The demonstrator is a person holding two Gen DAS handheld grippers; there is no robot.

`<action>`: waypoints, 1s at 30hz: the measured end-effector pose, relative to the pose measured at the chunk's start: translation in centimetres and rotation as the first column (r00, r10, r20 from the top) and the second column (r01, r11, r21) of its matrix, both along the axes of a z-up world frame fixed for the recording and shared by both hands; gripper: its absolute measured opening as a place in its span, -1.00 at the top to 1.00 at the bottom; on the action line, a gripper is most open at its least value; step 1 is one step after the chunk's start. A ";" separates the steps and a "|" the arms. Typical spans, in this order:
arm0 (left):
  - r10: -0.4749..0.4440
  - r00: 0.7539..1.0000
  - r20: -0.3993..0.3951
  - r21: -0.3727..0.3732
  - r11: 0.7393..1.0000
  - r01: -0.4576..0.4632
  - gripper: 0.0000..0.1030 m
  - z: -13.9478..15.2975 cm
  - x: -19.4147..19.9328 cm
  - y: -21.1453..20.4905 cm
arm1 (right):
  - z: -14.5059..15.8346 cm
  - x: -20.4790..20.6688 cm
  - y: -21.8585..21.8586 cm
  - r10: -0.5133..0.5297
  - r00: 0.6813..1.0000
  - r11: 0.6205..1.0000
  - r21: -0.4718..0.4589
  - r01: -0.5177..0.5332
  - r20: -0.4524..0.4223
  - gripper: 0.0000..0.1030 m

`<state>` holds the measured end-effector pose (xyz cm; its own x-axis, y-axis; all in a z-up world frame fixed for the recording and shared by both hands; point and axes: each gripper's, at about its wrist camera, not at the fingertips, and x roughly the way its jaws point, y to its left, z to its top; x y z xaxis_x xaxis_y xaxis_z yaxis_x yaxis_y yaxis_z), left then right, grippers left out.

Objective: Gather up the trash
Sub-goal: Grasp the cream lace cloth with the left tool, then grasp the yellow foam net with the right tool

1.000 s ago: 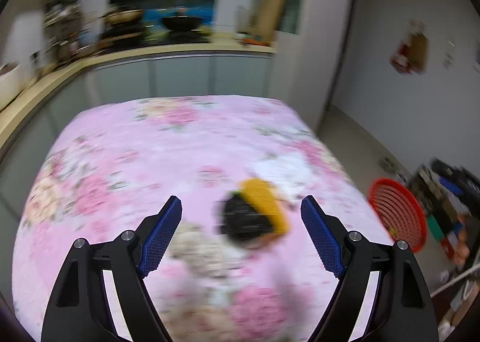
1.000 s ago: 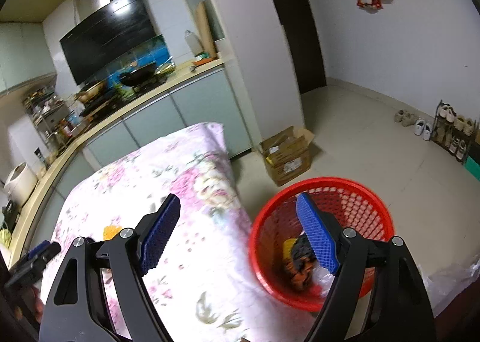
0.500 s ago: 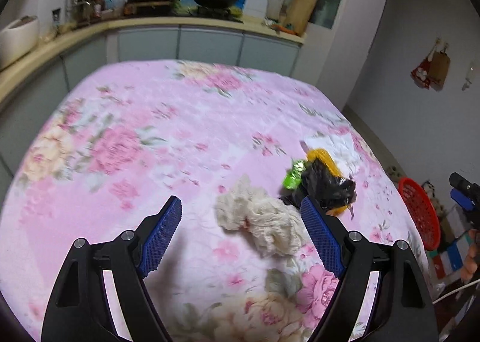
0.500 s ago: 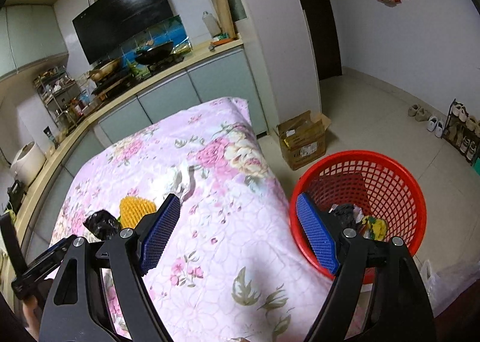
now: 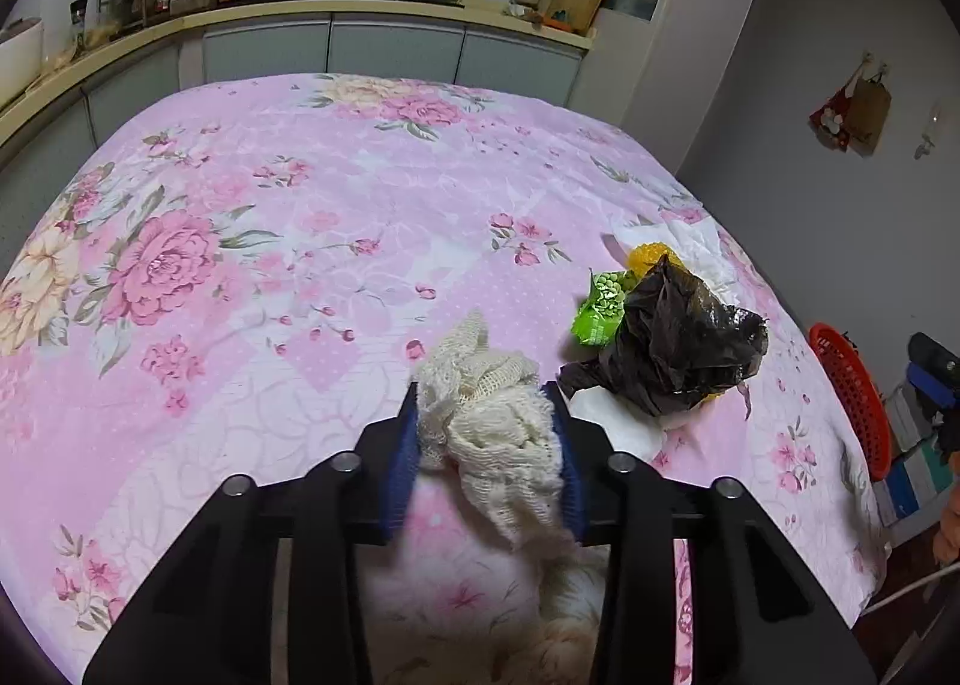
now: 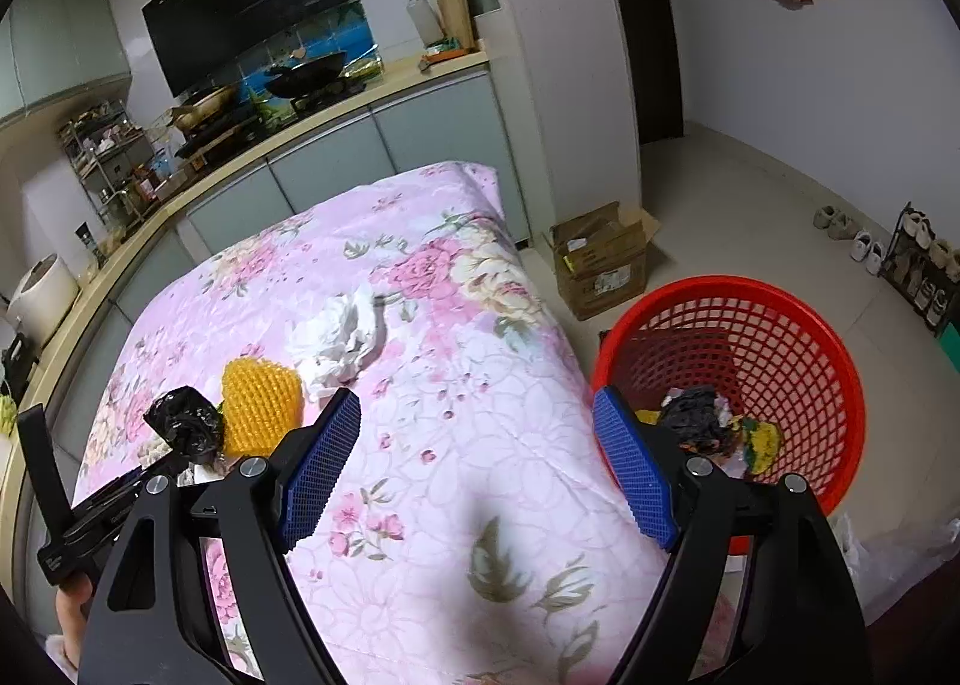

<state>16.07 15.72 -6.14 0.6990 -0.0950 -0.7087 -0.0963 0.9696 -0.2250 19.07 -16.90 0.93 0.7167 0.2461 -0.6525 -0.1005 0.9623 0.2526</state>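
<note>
My left gripper (image 5: 485,403) is shut on a cream mesh rag (image 5: 486,415) on the pink floral table (image 5: 270,241). Just to its right lie a crumpled black bag (image 5: 678,349), a green wrapper (image 5: 603,307), a yellow foam net (image 5: 648,254) and white tissue (image 5: 699,247). My right gripper (image 6: 477,466) is open and empty above the table's right edge. In its view I see the black bag (image 6: 186,427), the yellow net (image 6: 261,406), the white tissue (image 6: 339,334) and a red basket (image 6: 780,337) on the floor holding trash.
A kitchen counter (image 5: 300,9) with pans runs behind the table. A cardboard box (image 6: 603,259) stands on the floor beyond the basket, shoes and a rack (image 6: 918,265) at the far right. The red basket's rim (image 5: 849,391) shows past the table's right edge.
My left gripper moved forward and down and closed on the mesh rag. My right gripper shifted slightly, staying open.
</note>
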 end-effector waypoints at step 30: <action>0.100 0.995 0.000 -0.045 0.994 -0.100 0.36 -0.3 -0.4 3.1 | -1.2 5.3 14.2 0.278 0.961 0.959 -0.048 -0.278 -0.007 -0.50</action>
